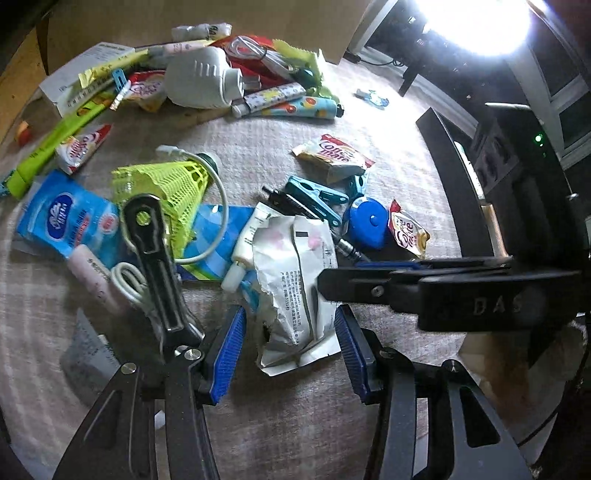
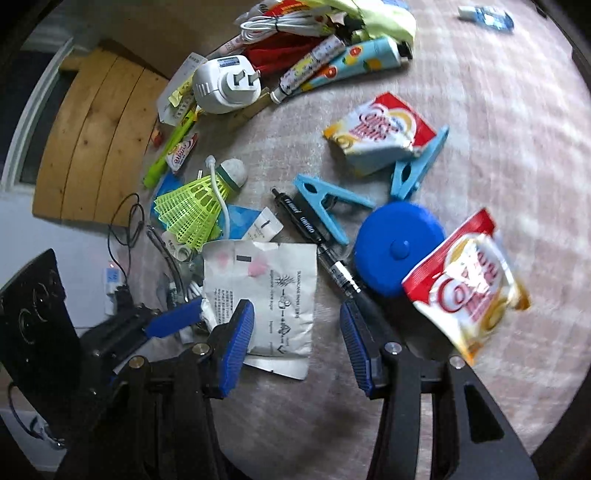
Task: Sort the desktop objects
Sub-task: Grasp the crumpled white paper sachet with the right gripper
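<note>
The left gripper stands spread at the bottom centre of its own view, its blue pads on either side of the lower end of a crumpled white paper packet without pressing on it; in the right wrist view one blue finger of it shows at lower left, touching the packet's left edge. The right gripper is spread too, at the bottom centre of its view, nothing between its pads, its left pad over the packet's lower part and its right pad beside the lower end of a black pen. Right of the pen lies a round blue tape measure, and overlapping its lower right edge is a red and white creamer sachet, blurred. A second such sachet lies in the upper middle, with a light blue clothes peg just under it and another peg beside the pen. Left of centre lies a yellow-green plastic shuttlecock. Towards the top sit a white plug adapter, a coiled white cable and a fruit-patterned tube. In the left wrist view a blue tissue pack lies at middle left. All rest on a pale woven cloth.
</note>
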`<act>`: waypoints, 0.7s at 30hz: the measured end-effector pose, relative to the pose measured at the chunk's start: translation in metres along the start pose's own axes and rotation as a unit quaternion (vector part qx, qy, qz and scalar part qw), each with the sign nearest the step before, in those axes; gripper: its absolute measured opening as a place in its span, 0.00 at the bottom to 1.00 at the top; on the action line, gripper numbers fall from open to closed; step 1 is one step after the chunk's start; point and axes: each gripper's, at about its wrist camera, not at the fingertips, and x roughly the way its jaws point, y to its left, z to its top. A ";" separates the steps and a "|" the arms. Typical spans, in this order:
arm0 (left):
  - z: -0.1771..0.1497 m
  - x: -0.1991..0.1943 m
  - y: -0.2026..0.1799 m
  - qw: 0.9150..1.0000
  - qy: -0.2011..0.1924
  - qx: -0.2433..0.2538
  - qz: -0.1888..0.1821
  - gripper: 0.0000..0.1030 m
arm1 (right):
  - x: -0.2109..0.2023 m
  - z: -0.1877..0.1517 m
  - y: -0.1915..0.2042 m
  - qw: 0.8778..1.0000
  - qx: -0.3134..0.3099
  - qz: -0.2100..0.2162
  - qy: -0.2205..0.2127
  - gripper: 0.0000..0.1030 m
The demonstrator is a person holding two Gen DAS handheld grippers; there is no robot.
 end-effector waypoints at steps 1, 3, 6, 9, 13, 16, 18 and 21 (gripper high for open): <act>0.000 0.002 -0.001 1.000 0.001 0.001 0.002 0.45 | 0.003 0.000 0.000 1.000 0.006 0.004 0.000 0.47; -0.003 0.004 -0.002 1.000 0.005 0.004 0.000 0.38 | 0.002 0.001 0.000 1.000 0.009 0.009 -0.009 0.47; -0.005 0.007 -0.008 1.000 0.007 0.011 -0.005 0.36 | 0.007 0.000 0.000 0.999 0.017 0.030 -0.001 0.47; -0.007 0.004 -0.010 1.000 0.004 0.010 -0.013 0.36 | 0.010 -0.008 0.005 0.999 0.012 0.033 0.005 0.47; -0.009 -0.005 -0.012 1.000 -0.005 0.005 -0.026 0.33 | -0.001 -0.016 0.005 0.999 0.008 0.037 -0.011 0.42; -0.010 -0.011 -0.022 0.999 -0.012 0.015 -0.027 0.33 | -0.014 -0.021 0.005 0.999 0.002 0.039 -0.022 0.42; -0.009 -0.014 -0.032 0.999 -0.016 0.022 -0.027 0.33 | -0.022 -0.024 0.004 0.999 0.001 0.036 -0.030 0.42; -0.007 -0.016 -0.053 0.999 -0.022 0.038 -0.033 0.33 | -0.043 -0.031 -0.006 0.998 0.000 0.029 -0.049 0.42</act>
